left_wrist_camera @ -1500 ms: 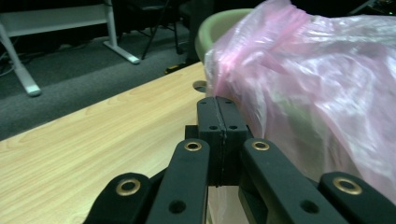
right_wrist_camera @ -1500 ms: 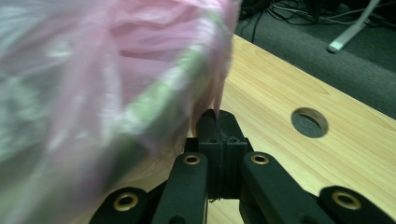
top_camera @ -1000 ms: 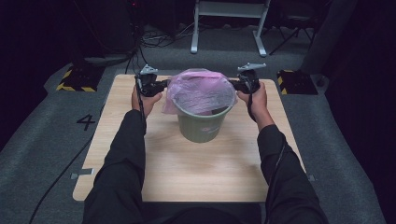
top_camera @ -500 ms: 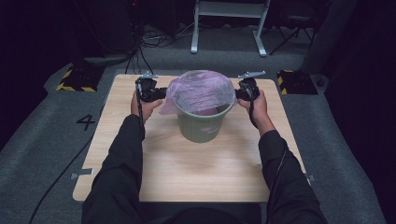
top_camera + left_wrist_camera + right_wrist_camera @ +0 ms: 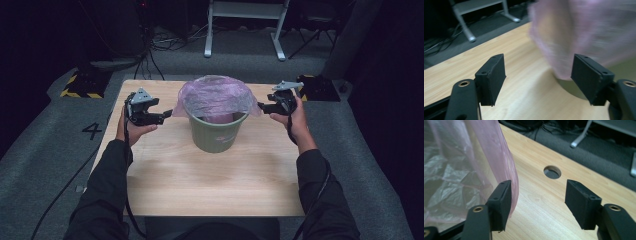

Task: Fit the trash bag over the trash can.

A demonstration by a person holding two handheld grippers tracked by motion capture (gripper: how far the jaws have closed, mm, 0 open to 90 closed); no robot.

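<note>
A green bucket point(image 5: 216, 134) stands mid-table, lined with a thin pink plastic bag point(image 5: 215, 95) whose edge folds out over the rim. My left gripper point(image 5: 165, 114) hovers just left of the bucket, open. Its jaws have just been opening, and the blurred bag point(image 5: 586, 32) hangs beyond them, untouched. On the other side my right gripper point(image 5: 262, 106) is open too, its jaws having just been opening. In the right gripper view the bag's loose edge point(image 5: 504, 157) hangs against the inner face of one jaw, and the pads do not press it.
The wooden table point(image 5: 210, 185) has a round cable hole point(image 5: 552, 172) near the right gripper. Behind it stand a white frame point(image 5: 245, 30), floor cables and yellow-black blocks point(image 5: 80, 85). The person's dark sleeves come in over the table's front corners.
Both grippers let go of the bag's rim, opened, and drew outward away from the bucket. The bag has settled lower over the rim.
</note>
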